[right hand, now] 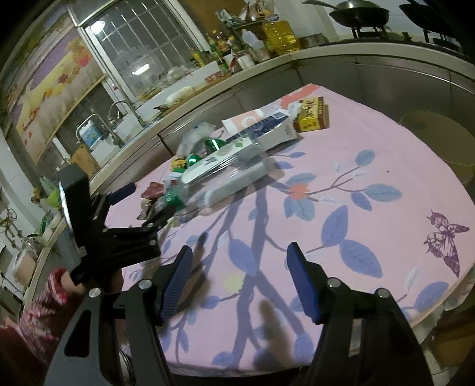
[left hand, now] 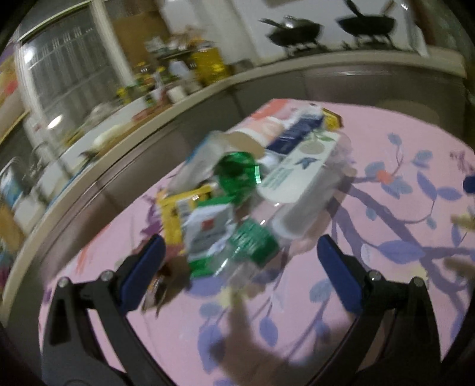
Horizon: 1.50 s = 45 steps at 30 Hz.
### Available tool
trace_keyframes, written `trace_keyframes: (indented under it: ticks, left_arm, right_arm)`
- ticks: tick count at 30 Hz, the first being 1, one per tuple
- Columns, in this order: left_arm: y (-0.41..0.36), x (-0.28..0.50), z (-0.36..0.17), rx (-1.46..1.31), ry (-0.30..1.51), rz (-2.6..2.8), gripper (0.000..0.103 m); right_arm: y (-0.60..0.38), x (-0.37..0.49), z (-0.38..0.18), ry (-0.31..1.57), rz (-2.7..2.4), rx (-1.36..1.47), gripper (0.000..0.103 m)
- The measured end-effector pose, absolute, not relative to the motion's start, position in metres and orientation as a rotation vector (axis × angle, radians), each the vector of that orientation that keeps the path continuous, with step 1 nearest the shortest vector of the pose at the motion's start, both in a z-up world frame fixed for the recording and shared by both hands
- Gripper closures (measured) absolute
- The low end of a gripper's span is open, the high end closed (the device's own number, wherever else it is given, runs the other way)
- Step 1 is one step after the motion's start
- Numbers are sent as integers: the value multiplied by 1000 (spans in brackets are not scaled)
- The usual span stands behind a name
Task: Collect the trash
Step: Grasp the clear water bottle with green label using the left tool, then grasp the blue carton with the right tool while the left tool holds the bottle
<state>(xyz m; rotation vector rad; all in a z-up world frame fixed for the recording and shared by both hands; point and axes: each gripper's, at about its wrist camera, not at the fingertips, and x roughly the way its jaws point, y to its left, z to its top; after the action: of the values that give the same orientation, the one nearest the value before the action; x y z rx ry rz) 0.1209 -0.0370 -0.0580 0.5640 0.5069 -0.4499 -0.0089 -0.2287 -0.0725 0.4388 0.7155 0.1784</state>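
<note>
A pile of trash lies on the pink flowered tablecloth. In the left wrist view it holds a clear plastic bottle with a green cap, a green and white wrapper, a yellow packet, crumpled green foil, a white tray-like pack and a blue and white carton. My left gripper is open, its jaws either side of the bottle, and empty. The left gripper also shows in the right wrist view at the pile. My right gripper is open and empty above bare cloth.
A yellow and brown box lies at the far end of the pile. Behind the table runs a kitchen counter with bottles, a sink and pans on a stove. A round stool stands right of the table.
</note>
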Motion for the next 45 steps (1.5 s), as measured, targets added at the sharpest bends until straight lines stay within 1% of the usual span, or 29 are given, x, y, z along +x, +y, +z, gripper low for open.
trace_keyframes:
  ticks: [2,4,5,8,12,14,22,25,26,27,28,29,32,33,34,37,44,45]
  left_arm:
    - [-44,130,-64,615,514,-476,5]
    - [-54,138,-68,661,531,-503,8]
    - [-56,141,-72,682,549,-522,14]
    - [-64,149,-78,726,637,-594,40]
    - [-63,137,-78,734,653,-639,50]
    - [-57,125,-74,690,678,-691,63]
    - [-22,84,-75,466,761,-666,63]
    - [-17,77,-78,422,779,-652,63]
    - [-18,78,-80,419,794,-636,54]
    - [-20,80,-83,420,811,-618,34]
    - [-23,87,-83,425,818,-602,27]
    - [-23,85,-84,427,817,-600,25]
    - [-34,87,-83,420,809,-636,26]
    - [-38,87,-83,419,807,-645,33]
    - [-41,86,-83,418,811,-657,42]
    - [-40,90,-82,423,804,-660,44]
    - [-8,72,-72,279,811,-653,44]
    - [-1,69,-69,249,805,-653,44]
  right_arm:
    - [-235,-3,-75,724,170,447,40]
    - [-242,2,-79,737,160,466,40]
    - [-245,5,-81,743,155,475,40]
    - [-251,9,-85,753,147,493,40]
    - [-252,14,-87,762,146,498,40]
    - [-252,14,-87,764,148,493,40]
    - [-256,23,-90,779,146,513,40]
    - [-258,25,-91,784,142,519,40]
    - [-257,27,-91,785,142,517,40]
    - [-257,29,-91,786,142,515,40]
    - [-258,31,-91,785,143,514,40]
    - [-259,33,-88,781,145,514,40]
    - [-263,41,-80,762,151,517,40]
    - [-265,45,-76,756,156,523,40]
    - [-269,50,-71,750,162,528,40]
    - [-281,70,-62,754,179,563,40]
    - [-313,140,-56,828,182,863,40]
    - [-314,148,-56,833,166,897,38]
